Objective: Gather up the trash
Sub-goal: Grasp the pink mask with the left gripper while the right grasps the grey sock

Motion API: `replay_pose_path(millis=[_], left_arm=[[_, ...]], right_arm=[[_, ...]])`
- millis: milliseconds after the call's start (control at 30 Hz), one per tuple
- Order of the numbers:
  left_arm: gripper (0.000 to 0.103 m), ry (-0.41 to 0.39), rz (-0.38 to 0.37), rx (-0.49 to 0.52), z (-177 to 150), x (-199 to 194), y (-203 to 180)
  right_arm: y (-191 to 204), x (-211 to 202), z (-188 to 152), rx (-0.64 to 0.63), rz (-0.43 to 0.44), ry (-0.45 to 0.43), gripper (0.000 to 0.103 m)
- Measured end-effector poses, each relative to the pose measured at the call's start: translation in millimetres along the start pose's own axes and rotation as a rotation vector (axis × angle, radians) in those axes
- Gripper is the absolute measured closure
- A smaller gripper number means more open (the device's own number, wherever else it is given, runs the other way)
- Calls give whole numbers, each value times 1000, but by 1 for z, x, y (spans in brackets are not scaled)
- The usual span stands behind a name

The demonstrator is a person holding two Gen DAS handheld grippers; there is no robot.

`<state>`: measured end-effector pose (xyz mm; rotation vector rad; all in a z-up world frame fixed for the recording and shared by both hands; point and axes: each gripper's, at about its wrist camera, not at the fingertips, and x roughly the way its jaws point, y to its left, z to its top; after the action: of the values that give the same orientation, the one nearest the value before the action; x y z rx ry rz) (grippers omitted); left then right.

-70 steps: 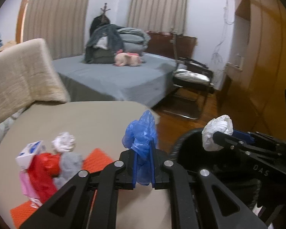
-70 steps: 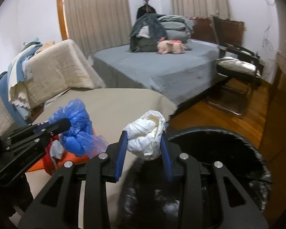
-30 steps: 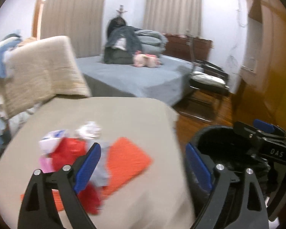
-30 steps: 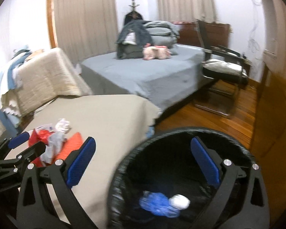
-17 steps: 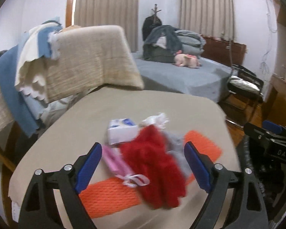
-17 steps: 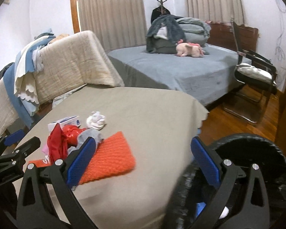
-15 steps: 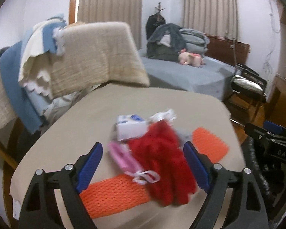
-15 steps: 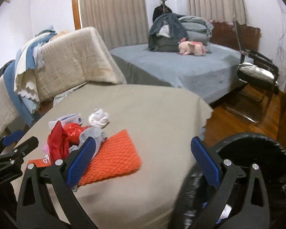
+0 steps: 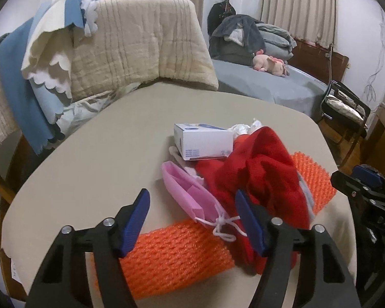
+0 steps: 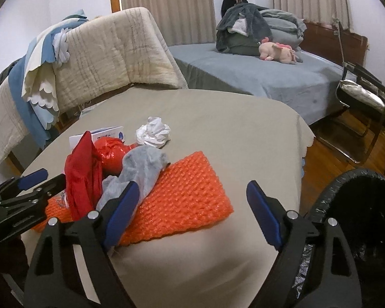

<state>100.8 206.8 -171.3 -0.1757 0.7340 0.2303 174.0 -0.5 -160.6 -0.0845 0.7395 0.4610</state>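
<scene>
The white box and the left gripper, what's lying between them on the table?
In the left wrist view, a pink pouch with a white drawstring lies between the white box and the open left gripper, beside the red cloth.

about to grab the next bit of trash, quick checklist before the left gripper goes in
1. left gripper open and holding nothing: ok.
2. right gripper open and holding nothing: ok.
3. pink mask in line between the left fingers: ok.
4. Mask free of the red cloth: cannot tell, they overlap.
5. Mask string clear of the orange net: not ok, it lies on it.
6. black bin beside the table: ok.
</scene>
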Motion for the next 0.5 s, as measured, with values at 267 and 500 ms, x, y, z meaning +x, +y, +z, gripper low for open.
replay_pose_path(millis=[267, 500], left_arm=[[72, 50, -49, -42, -3, 20, 8], [92, 55, -43, -44, -7, 19, 12]], right_arm=[[16, 16, 3, -32, 48, 25, 34], [36, 28, 4, -62, 119, 59, 45]])
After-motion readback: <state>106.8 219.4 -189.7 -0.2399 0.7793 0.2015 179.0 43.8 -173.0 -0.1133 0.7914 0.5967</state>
